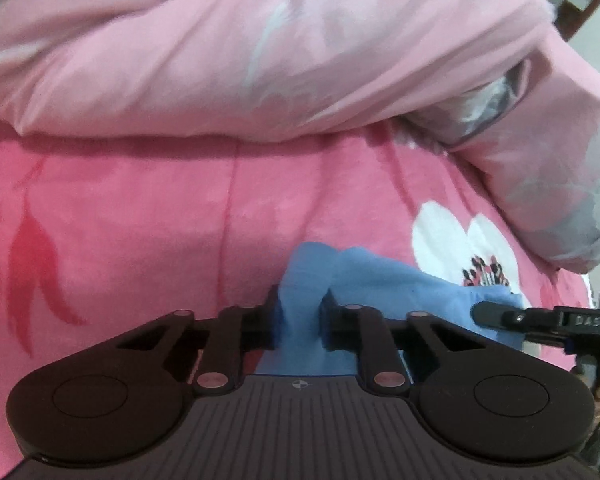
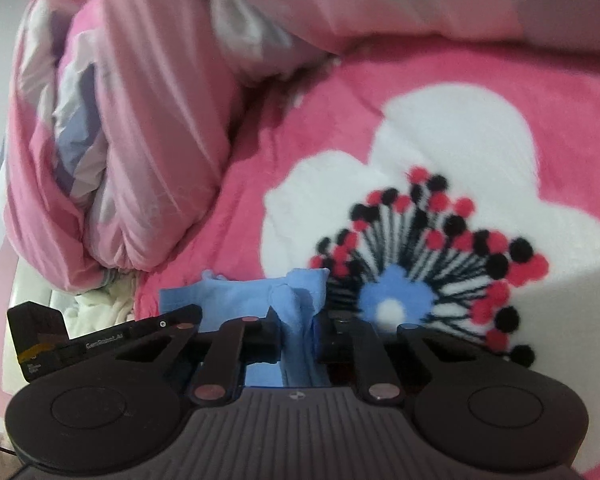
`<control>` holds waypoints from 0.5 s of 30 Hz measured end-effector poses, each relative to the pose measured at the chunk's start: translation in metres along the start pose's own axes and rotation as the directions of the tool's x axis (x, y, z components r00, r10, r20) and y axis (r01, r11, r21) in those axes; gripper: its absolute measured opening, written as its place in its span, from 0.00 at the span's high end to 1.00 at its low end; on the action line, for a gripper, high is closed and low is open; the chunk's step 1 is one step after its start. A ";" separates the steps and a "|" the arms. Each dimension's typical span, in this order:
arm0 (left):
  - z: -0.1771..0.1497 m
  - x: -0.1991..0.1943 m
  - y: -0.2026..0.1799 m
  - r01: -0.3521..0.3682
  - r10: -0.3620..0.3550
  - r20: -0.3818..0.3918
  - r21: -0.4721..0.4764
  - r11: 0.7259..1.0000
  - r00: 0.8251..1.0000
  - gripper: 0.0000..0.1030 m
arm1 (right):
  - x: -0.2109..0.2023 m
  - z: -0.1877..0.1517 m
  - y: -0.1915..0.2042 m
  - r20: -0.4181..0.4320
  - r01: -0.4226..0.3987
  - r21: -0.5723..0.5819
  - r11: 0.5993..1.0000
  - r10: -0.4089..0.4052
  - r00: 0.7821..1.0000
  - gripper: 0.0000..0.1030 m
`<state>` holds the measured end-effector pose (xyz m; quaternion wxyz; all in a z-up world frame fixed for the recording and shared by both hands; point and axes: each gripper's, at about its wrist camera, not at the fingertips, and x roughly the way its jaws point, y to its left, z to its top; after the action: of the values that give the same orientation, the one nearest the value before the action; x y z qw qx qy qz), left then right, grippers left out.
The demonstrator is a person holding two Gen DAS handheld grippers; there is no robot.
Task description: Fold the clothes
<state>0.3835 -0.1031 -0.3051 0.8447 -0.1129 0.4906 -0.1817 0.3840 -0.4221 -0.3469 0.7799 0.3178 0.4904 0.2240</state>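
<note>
The blue garment looks like thin, smooth matt cloth — the pink flowered blanket under it is fuzzy fleece. Rolled quilt seems slicker cotton, and the left gripper is matt black plastic.

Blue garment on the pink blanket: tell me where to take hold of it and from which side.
Take the blue garment by its bunched upper edge, one pinch toward each end, coming down from above and from the near side. The cloth lies limp on the pink blanket, so only a raised fold gives purchase. The left tool and right tool each already pinch such a fold.
</note>
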 end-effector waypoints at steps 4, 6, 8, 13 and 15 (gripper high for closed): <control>-0.005 -0.027 -0.014 -0.008 0.005 0.061 0.059 0.998 0.998 0.88 | -0.017 -0.007 0.026 0.045 0.000 -0.079 0.997 0.003 0.999 0.88; -0.008 -0.046 -0.021 -0.014 0.008 0.090 0.072 0.997 0.996 0.88 | -0.026 -0.013 0.039 0.067 -0.007 -0.104 0.995 0.014 0.998 0.88; -0.013 -0.067 -0.027 -0.014 0.005 0.116 0.075 0.997 0.993 0.89 | -0.038 -0.021 0.053 0.096 -0.015 -0.126 0.992 0.027 0.995 0.88; -0.031 -0.124 -0.050 -0.009 -0.012 0.177 0.113 0.994 0.984 0.89 | -0.073 -0.047 0.084 0.177 -0.056 -0.143 0.988 0.081 0.981 0.88; -0.039 -0.145 -0.055 0.002 -0.027 0.197 0.125 0.992 0.980 0.89 | -0.089 -0.059 0.097 0.211 -0.063 -0.148 0.987 0.093 0.973 0.88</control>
<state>0.2729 -0.0930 -0.1894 0.8934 -0.0813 0.3908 -0.2060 0.2894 -0.3973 -0.2410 0.8399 0.3037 0.3724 0.2525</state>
